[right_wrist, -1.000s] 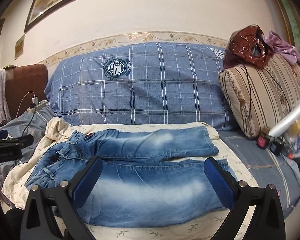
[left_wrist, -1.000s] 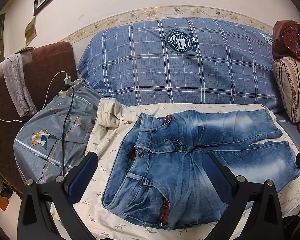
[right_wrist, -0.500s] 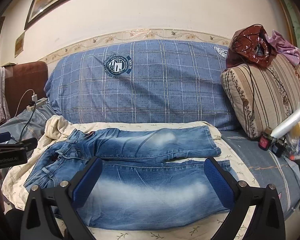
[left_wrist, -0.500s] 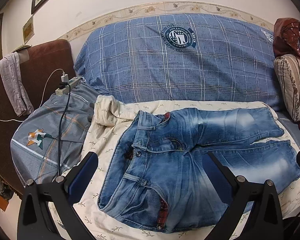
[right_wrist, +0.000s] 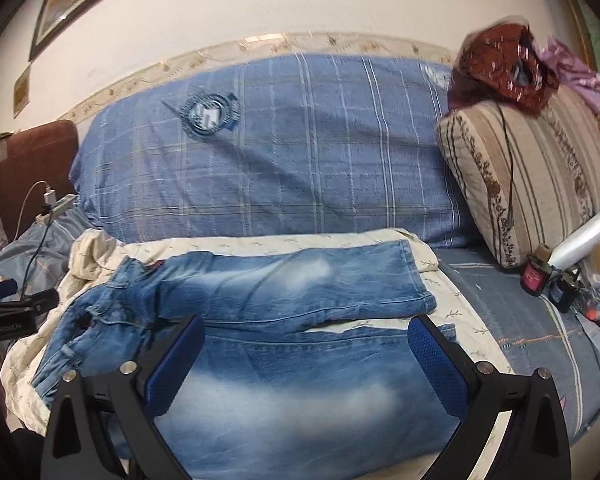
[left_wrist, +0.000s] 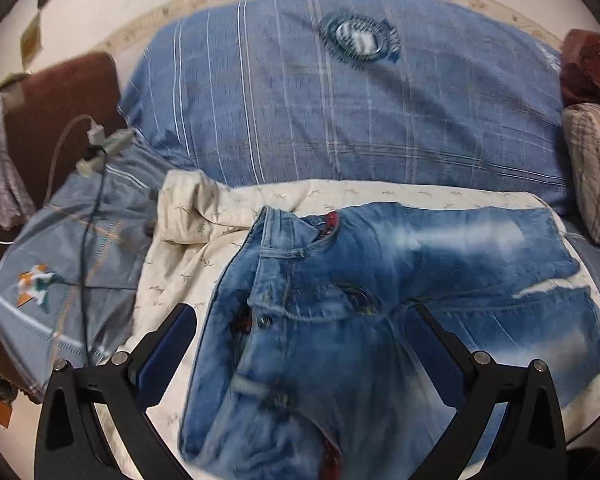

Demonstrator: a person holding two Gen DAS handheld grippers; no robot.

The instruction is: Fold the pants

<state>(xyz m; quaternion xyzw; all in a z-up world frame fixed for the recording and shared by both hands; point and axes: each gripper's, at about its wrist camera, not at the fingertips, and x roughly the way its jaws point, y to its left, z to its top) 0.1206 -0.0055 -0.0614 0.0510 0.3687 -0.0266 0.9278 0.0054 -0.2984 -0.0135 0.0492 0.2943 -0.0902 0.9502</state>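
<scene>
Faded blue jeans (left_wrist: pixel 340 320) lie spread on a cream sheet (left_wrist: pixel 188 264), waistband to the left, both legs running right. In the right wrist view the jeans (right_wrist: pixel 292 304) show two legs side by side, the far leg's hem near the middle right. My left gripper (left_wrist: pixel 300 320) is open and empty, hovering above the waistband and fly. My right gripper (right_wrist: pixel 306 332) is open and empty above the near leg. The left gripper's body (right_wrist: pixel 8 312) shows at the left edge of the right wrist view.
A large blue plaid cushion (left_wrist: pixel 340 112) stands behind the sheet. A grey-blue cloth with a power strip and cables (left_wrist: pixel 100 152) lies left. A striped cushion (right_wrist: pixel 532 184) with a red bag (right_wrist: pixel 500 64) stands right; small bottles and a plastic roll (right_wrist: pixel 580 236) lie beside it.
Both grippers have moved forward and down toward the jeans, which now look larger. Both stay open. The jeans have not moved.
</scene>
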